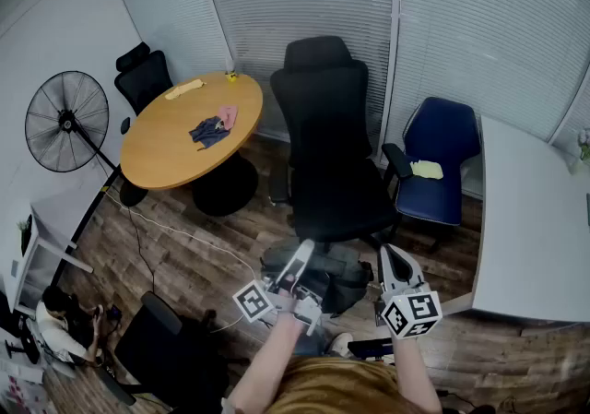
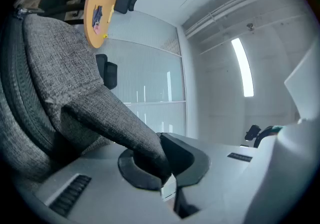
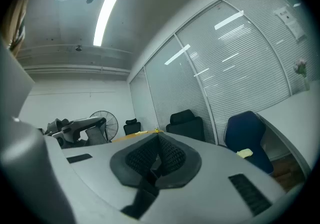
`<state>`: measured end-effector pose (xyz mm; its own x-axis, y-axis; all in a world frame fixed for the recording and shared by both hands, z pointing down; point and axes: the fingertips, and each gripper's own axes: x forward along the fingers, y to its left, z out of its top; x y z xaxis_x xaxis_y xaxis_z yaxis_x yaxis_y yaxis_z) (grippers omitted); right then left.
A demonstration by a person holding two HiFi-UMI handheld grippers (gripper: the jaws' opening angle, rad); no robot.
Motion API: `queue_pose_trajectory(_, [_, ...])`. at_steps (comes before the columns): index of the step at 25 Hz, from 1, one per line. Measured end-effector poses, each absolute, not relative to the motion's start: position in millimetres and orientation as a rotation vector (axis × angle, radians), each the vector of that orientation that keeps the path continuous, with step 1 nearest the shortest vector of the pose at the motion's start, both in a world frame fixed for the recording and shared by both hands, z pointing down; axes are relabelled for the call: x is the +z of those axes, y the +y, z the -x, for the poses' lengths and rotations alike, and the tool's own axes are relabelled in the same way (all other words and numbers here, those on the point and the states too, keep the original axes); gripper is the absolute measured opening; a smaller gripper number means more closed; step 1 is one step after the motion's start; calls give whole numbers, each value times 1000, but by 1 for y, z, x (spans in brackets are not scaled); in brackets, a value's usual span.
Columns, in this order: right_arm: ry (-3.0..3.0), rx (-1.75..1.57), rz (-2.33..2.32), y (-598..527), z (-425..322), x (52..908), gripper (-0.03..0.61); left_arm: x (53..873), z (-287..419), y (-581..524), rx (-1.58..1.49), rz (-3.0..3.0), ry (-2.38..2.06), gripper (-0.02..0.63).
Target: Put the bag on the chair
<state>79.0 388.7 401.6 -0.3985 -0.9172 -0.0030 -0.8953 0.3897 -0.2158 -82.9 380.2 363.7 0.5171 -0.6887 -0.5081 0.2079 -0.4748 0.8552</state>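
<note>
A dark grey bag (image 1: 336,276) hangs low just in front of the black high-backed office chair (image 1: 330,193), close to the wooden floor. My left gripper (image 1: 302,252) is at the bag's top. In the left gripper view its jaws (image 2: 162,168) are shut on a grey fabric strap (image 2: 117,125) that runs up from the bag's body (image 2: 52,63). My right gripper (image 1: 395,261) hovers to the right of the bag, apart from it. In the right gripper view its pads (image 3: 156,160) meet with nothing between them, and the black chair (image 3: 186,123) stands ahead.
A blue chair (image 1: 441,163) with a yellow cloth stands right of the black chair. A white table (image 1: 530,228) fills the right side. A round wooden table (image 1: 184,131), a floor fan (image 1: 66,122) and another black chair (image 1: 157,338) are at the left.
</note>
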Motion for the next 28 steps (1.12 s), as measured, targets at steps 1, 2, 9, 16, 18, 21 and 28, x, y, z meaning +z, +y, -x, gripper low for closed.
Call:
queue_pose_trajectory(1, [2515, -272, 1652, 390, -78, 402, 11, 364, 84, 379, -1129, -1759, -403, 21])
queue_pose_trajectory(2, [2514, -271, 1655, 392, -78, 403, 11, 363, 86, 379, -1134, -1756, -402, 21])
queue_pose_trajectory(9, [2512, -242, 1673, 392, -77, 400, 12, 365, 99, 371, -1161, -1737, -410, 21])
queue_pose_trajectory(16, [2546, -212, 1668, 372, -79, 406, 12, 376, 104, 347, -1192, -1722, -460, 21])
queue_pose_trajectory(18, [2545, -209, 1646, 363, -81, 406, 12, 379, 104, 336, -1195, -1712, -469, 21])
queue_pose_trajectory(21, [2560, -201, 1652, 342, -86, 406, 12, 385, 104, 316, -1205, -1702, -493, 21])
queue_pose_trajectory(28, [2588, -227, 1685, 263, -102, 433, 12, 405, 102, 239, -1235, -1660, -523, 21])
